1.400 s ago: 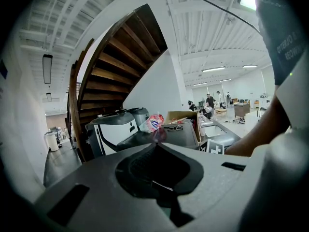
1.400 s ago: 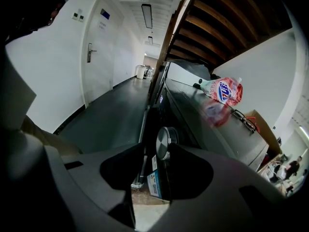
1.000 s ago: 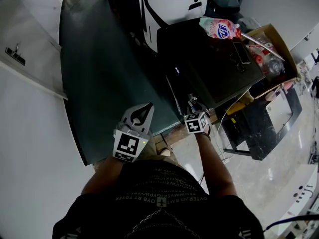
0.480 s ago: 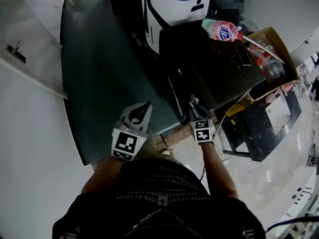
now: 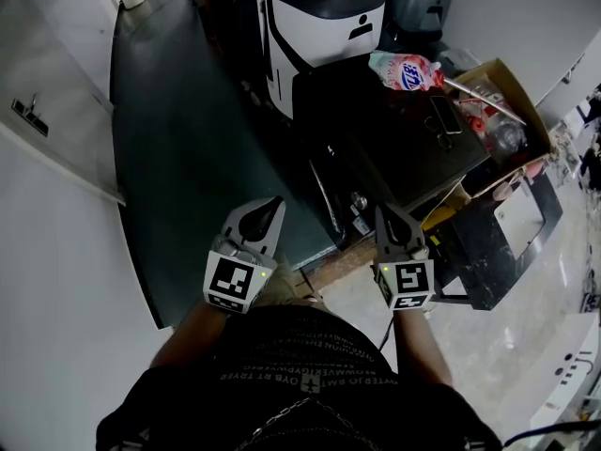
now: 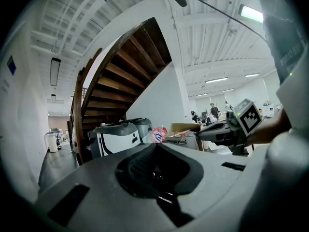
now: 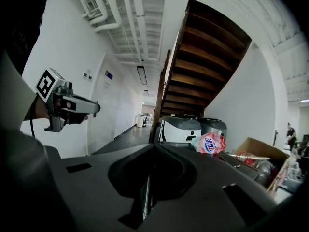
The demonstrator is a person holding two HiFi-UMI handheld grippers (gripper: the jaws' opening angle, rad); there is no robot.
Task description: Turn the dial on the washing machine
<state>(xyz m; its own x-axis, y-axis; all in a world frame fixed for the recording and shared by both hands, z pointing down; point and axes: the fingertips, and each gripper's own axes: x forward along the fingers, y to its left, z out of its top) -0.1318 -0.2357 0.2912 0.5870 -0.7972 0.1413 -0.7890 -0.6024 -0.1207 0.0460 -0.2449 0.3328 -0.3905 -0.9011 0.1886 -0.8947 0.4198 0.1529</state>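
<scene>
Right gripper [image 7: 154, 145]: jaws closing, tips already met, nothing between them. Left gripper [image 6: 155, 145]: jaws pressed together too, empty. In the head view the right gripper's tip sat just right of the dial [image 5: 358, 200], near it but not touching. The dial was a small silvery knob on the near front edge of the washing machine [image 5: 376, 148], the dark box. Left gripper hung well left of the machine, over the dark floor [image 5: 178, 139], tip aimed away from the person. On the machine's top: pink-and-white detergent bag [image 5: 406, 71] at the far edge, phone [image 5: 439, 109] nearer the right side. Cardboard box [image 5: 512, 87] touching the machine's right. White-and-black unit [image 5: 319, 17] just behind the machine.
</scene>
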